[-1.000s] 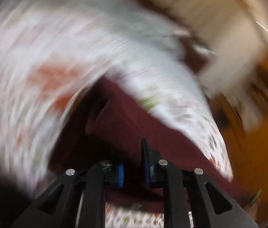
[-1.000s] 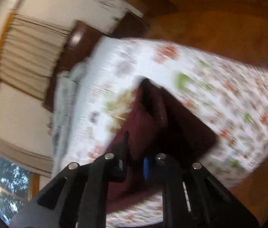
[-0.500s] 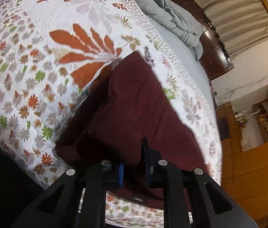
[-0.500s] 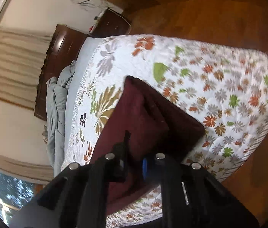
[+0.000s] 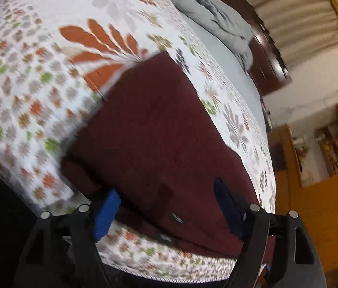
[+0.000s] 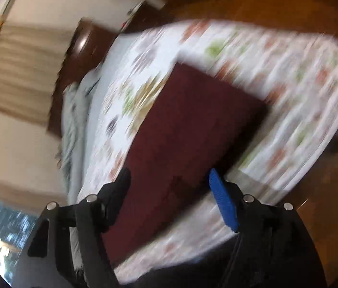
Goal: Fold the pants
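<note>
A: What is seen nearest to the cameras?

B: The left hand-held gripper [image 5: 166, 206] is seen with its jaws opening; the near edge of the pants [image 5: 159, 129] lies between the fingers, but no pad is pressed on the cloth. The same is found for the right hand-held gripper [image 6: 171, 192]: its jaws are opening, the maroon cloth runs between them, and nothing is gripped. Both views are blurred, so fine contact cannot be judged closely.

A: And where are the pants laid?

B: They are laid on the bed [image 5: 25, 76], on its flower-printed cover, at the near edge and close to the near corner. A compact, roughly rectangular block is shown, with stacked layers visible at its left side in the left wrist view. A small label [image 5: 177, 217] is seen on the near hem.

A: How much of the folding is judged done?

B: Most or all of it, it is judged: the pants are already doubled into a tidy block and are being released. At most a last smoothing or squaring of the edges may be left.

A: What is seen farther off?

B: A crumpled grey blanket [image 5: 207, 9] is seen toward the far end of the bed, well apart from the pants, before a dark wooden headboard [image 5: 267, 64] and a pleated curtain [image 6: 25, 72].
</note>
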### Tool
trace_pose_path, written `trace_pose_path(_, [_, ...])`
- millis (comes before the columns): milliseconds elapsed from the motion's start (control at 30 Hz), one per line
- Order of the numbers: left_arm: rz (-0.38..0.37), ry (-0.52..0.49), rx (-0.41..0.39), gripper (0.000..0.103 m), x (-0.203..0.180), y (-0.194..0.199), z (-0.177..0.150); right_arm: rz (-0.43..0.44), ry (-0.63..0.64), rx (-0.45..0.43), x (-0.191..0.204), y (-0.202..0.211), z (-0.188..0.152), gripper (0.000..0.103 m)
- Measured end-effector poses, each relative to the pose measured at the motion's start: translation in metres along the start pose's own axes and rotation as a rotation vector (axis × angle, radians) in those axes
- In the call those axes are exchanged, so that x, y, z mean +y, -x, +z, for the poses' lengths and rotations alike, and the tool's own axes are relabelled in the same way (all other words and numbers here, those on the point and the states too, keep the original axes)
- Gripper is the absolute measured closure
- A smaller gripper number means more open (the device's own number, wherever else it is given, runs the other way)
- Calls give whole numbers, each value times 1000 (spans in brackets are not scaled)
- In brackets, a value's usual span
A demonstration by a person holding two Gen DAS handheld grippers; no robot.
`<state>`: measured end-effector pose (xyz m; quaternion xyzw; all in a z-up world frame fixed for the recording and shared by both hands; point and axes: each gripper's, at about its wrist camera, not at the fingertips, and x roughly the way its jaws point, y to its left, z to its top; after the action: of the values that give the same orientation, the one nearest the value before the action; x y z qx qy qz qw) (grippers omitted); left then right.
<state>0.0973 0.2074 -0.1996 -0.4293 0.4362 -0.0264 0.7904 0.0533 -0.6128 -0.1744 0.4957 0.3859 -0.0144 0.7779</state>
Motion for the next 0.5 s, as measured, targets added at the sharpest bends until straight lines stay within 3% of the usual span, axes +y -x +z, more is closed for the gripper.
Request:
trace_pose_path(200, [-52, 50, 9, 27, 7, -11, -1, 123, 47, 282, 74, -82, -103, 35])
trace_pose_path(267, [-43, 52, 10, 51, 11, -11, -1, 124, 80, 333, 99, -102, -130, 34])
trace_pose_path(300, [-34, 51, 17, 81, 15, -9, -1, 131, 98, 361, 113, -117, -146, 33])
trace_pose_path(333, [-38, 59, 22, 89, 19, -8, -1, 140, 106, 388, 123, -130, -160, 33])
trace_pose_path(500, [-54, 89, 39, 91, 30, -8, -5, 116, 88, 522, 152, -193, -231, 33])
